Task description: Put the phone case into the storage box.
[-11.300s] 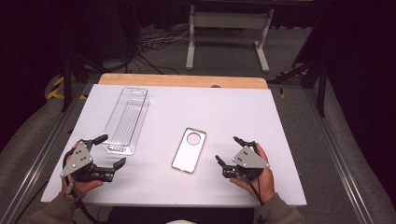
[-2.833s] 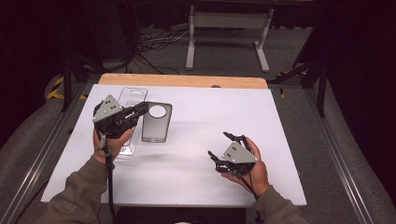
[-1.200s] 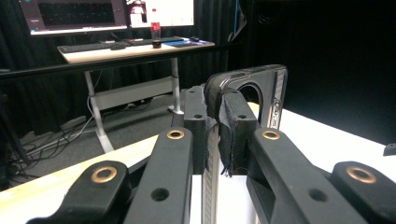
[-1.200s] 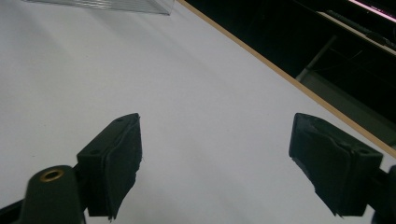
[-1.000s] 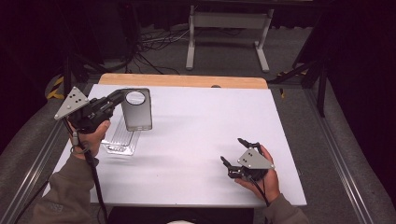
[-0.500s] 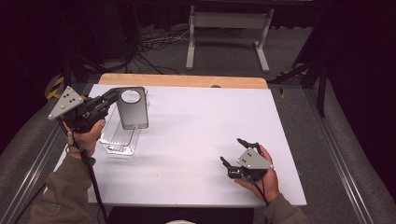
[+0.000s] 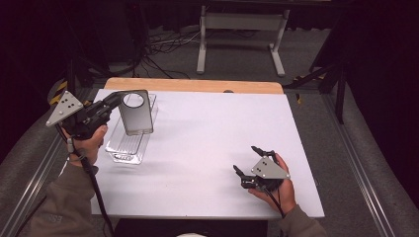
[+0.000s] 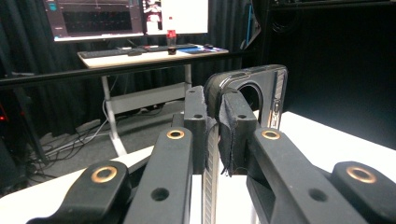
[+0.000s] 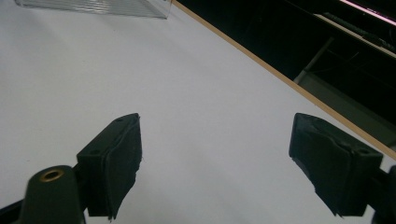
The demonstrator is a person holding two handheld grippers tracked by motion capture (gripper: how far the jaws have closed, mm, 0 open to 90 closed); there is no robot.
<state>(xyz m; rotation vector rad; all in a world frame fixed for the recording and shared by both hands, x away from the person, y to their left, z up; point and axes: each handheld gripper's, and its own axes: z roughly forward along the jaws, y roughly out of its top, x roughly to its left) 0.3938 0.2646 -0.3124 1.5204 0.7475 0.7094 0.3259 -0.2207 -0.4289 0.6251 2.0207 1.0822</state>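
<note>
While it lay flat on the white bench (image 7: pixel 207 138) in the earliest high view, the phone case (image 7: pixel 136 112) now hangs upright in the air over the far end of the clear plastic tray (image 7: pixel 129 143), at the far left of the bench; half a second ago it was held in much the same spot, so it has barely shifted since. It is a thin, smoky-grey rectangle with rounded corners and a large round cut-out near its top, and in the left gripper view its glossy edge and a side slot catch the light. The left gripper (image 7: pixel 109 102) has its jaws closed tight on the case's upper edge, the two black fabric-covered pads (image 8: pixel 236 126) pinching the thin wall between them. Below it, the tray is a long, transparent, ribbed trough that has stayed in place on the bench. Well apart, near the front right corner, the right gripper (image 7: pixel 247 160) rests low over the bench in the person's hand, about where it was a second ago, with its jaws spread wide and nothing between them; the right gripper view shows smooth white surface between the two dark pads (image 9: pixel 116 161). A wooden strip (image 7: pixel 192 85) edges the bench's far side.
</note>
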